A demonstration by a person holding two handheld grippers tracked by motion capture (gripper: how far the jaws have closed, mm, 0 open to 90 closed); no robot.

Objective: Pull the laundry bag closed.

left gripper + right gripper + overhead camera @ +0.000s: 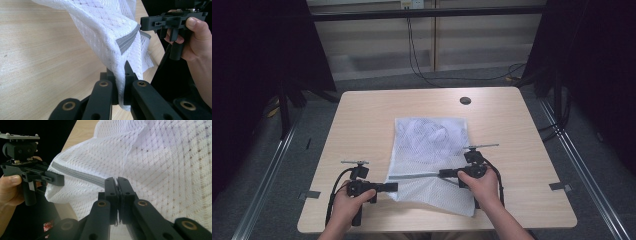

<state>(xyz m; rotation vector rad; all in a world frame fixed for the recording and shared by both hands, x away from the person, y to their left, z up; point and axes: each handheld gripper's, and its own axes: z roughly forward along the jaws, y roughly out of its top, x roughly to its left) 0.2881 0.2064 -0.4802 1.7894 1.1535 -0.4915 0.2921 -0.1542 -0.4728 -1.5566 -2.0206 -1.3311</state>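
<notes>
A white mesh bag [429, 145] lies flat in the middle of the wooden table [362, 115], with a grey zipper strip [412, 176] running across its near part. My left gripper [394, 187] is at the bag's near left corner; in the left gripper view it [121, 75] is shut on a fold of the mesh [105, 22] just below the zipper [127, 41]. My right gripper [442, 173] is at the zipper's right end; in the right gripper view it [116, 181] is shut on the mesh [175, 165] where the zipper [80, 175] ends. The mesh between the two grippers is lifted slightly.
A round black grommet [465, 100] sits in the table near its far edge. Cables [422, 75] trail over the floor behind the table. Dark curtains hang on both sides. Bare wood surrounds the bag on the left, right and far sides.
</notes>
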